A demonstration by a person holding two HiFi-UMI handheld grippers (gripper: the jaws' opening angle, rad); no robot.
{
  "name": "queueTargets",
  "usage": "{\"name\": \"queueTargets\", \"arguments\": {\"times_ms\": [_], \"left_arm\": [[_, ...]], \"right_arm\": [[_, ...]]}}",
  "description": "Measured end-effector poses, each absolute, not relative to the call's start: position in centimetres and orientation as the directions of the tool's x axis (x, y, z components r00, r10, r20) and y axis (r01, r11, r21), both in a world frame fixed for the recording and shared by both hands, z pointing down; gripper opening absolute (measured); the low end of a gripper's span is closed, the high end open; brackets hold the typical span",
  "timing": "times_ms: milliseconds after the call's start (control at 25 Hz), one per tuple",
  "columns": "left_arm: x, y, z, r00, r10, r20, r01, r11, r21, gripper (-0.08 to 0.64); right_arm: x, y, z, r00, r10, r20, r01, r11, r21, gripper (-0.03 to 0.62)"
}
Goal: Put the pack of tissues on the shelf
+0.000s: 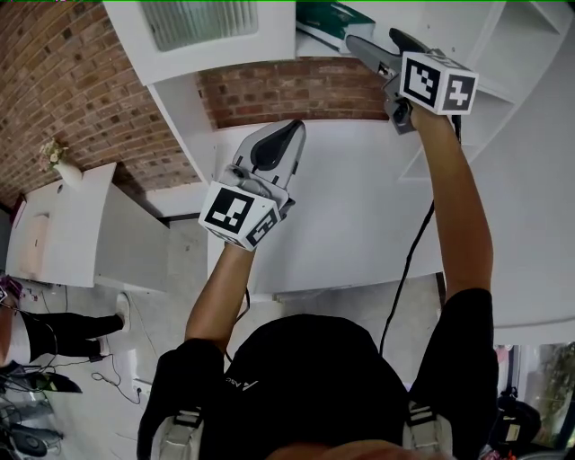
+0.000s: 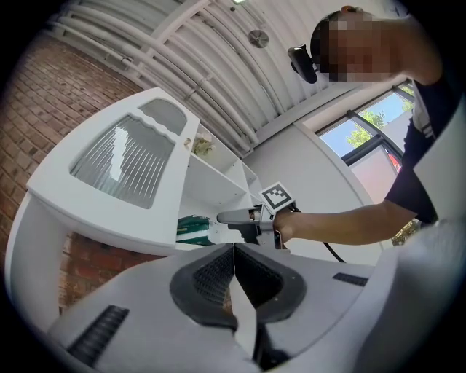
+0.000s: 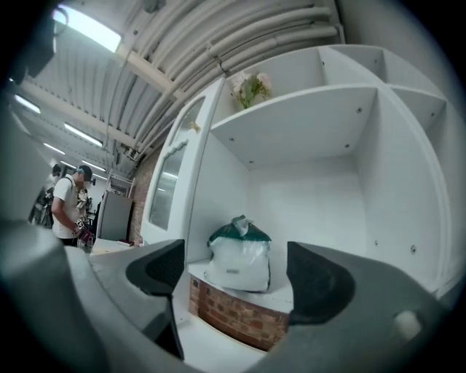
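Note:
The pack of tissues (image 3: 239, 256), white plastic with a dark green top, stands on the white shelf (image 3: 280, 297) above a strip of brick. In the right gripper view it sits just beyond my right gripper (image 3: 239, 277), whose jaws stand wide apart with no pad touching it. From the head view the pack (image 1: 328, 22) lies at the top, with the right gripper (image 1: 364, 47) raised right next to it. My left gripper (image 1: 289, 137) is held lower, in front of the white counter, jaws pressed together and empty. The left gripper view shows the pack (image 2: 191, 228) and the right gripper (image 2: 227, 217).
A white cabinet door with a ribbed glass panel (image 1: 211, 22) hangs left of the shelf. Flowers (image 3: 249, 87) stand on the upper shelf. A vase of flowers (image 1: 58, 162) sits on a white table at the left. A cable (image 1: 404, 269) trails from the right gripper. A person (image 3: 69, 207) stands far left.

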State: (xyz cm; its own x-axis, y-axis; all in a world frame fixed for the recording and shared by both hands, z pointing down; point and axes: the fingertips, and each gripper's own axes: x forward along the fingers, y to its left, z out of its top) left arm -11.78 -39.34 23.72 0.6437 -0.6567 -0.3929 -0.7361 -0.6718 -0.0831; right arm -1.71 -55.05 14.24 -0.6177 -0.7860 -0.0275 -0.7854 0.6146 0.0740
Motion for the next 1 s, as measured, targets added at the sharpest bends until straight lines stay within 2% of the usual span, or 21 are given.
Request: {"name": "queueTargets", "arguments": {"times_ms": [280,640,1000], "left_arm": [[-10.4,-37.8,22.5,0.629,-0.657,-0.415,-0.741,-0.669,-0.063,0.002],[-9.5,-35.7,21.6,0.598,-0.657,-0.459,-0.759,-0.648,-0.06,0.002],[-9.6,-35.1,23.1,0.6,-0.674,-0.432,-0.767,-0.637,-0.071,0.002]], "right_arm": [[-3.0,-47.2,16.0,-0.694,-0.701,-0.166,-0.72,0.668,0.191,0.403],[-4.6,-40.2,20.7,-0.71,-0.67,-0.218,-0.702,0.645,0.303,0.213],[-4.8,-37.0,23.4,-0.687,-0.674,-0.271,-0.723,0.601,0.34,0.013]]}}
